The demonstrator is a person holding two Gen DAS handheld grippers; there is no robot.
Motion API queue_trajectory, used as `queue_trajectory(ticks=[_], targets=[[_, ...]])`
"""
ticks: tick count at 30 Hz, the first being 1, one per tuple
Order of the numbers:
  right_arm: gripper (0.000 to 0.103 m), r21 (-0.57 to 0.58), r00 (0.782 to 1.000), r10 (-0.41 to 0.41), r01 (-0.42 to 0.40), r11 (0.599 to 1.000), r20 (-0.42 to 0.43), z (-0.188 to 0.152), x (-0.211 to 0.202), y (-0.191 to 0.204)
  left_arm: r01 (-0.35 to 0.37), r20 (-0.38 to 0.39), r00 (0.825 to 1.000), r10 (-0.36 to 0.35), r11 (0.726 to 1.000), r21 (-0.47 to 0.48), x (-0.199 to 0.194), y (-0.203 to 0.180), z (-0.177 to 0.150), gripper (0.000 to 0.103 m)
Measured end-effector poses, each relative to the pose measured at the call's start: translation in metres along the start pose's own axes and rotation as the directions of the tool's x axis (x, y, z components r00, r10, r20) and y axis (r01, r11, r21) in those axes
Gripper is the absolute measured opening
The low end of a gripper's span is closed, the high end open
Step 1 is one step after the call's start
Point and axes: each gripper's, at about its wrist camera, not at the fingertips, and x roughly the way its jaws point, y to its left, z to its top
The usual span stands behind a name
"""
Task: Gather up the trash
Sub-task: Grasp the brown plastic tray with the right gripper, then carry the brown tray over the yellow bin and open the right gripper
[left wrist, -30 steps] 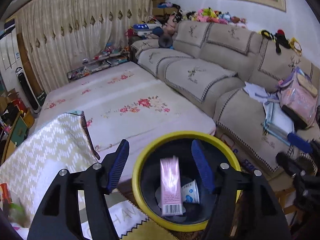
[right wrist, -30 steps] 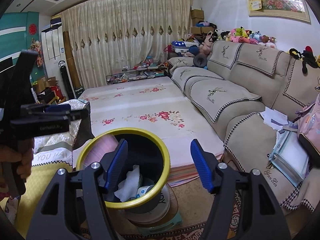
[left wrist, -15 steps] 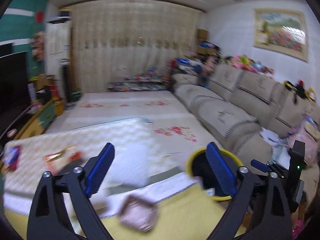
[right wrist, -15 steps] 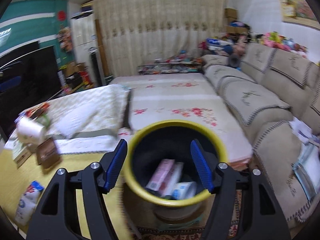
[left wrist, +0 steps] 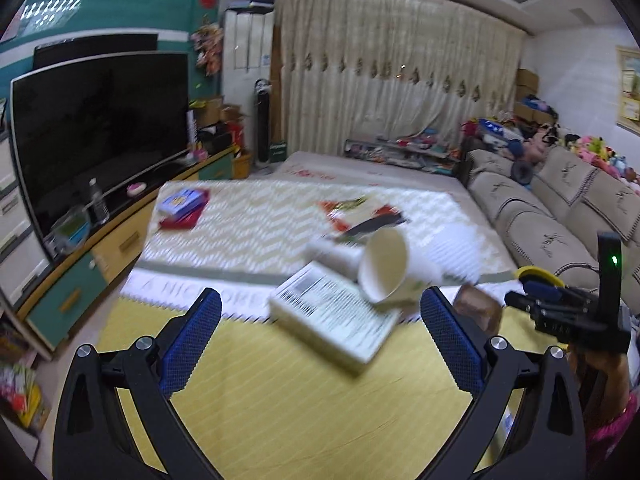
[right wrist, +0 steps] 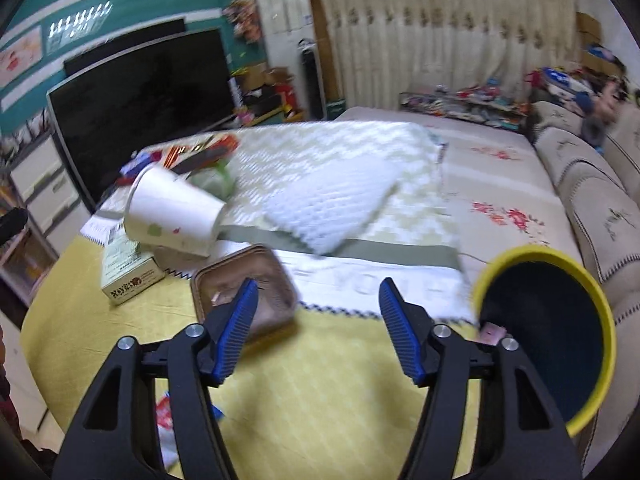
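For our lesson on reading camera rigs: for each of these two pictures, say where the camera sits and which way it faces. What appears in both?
Left wrist: sits on the left tongs, open, facing the paper cup and box; the right tongs and holding hand show.
Right wrist: sits on the right tongs, open, facing the brown tray and yellow-rimmed bin.
Shared: cup, box, tray, bin, television.

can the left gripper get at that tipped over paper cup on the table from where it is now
Probably yes. The left gripper is open and empty, and the paper cup lies on its side straight ahead, resting partly on a white box. Nothing stands between them, though the box sits close under the cup.
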Motion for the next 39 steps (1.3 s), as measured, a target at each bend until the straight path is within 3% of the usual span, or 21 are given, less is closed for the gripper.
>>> queue_trajectory(ticks=[9,13,16,20,31,39], targets=[[0.041,-0.038,0.994,0.007,-0.011,0.999,-0.11,0.008,0.041,0.011,0.004,-0.011,1.0,-0.004,1.0,0.019,0.007,-0.012,-0.008,0.098],[0.031,-0.042,0.992,0.007,-0.012,0.999,-0.123,0.008,0.047,0.014,0.012,-0.018,1.0,-0.011,1.0,0.022,0.009,-0.021,-0.008,0.098],[0.017,-0.038,0.992,0.006,-0.01,0.999,-0.123,0.007,0.049,0.014,0.013,-0.025,1.0,-0.012,1.0,0.017,0.011,-0.023,-0.008,0.098],[0.008,-0.022,0.996,0.01,-0.012,1.0,-0.088,0.007,0.041,0.012,0.009,-0.03,1.0,-0.008,1.0,0.012,0.014,-0.022,-0.009,0.098],[0.006,0.084,1.0,-0.002,0.0,0.997,0.024,0.004,-0.008,-0.012,0.013,-0.048,0.999,-0.012,1.0,0.018,0.02,-0.028,-0.016,0.098],[0.006,0.248,0.983,-0.169,0.149,0.957,0.065,-0.012,-0.045,-0.085,0.02,-0.054,0.998,-0.018,0.999,0.032,0.022,-0.033,-0.019,0.098]])
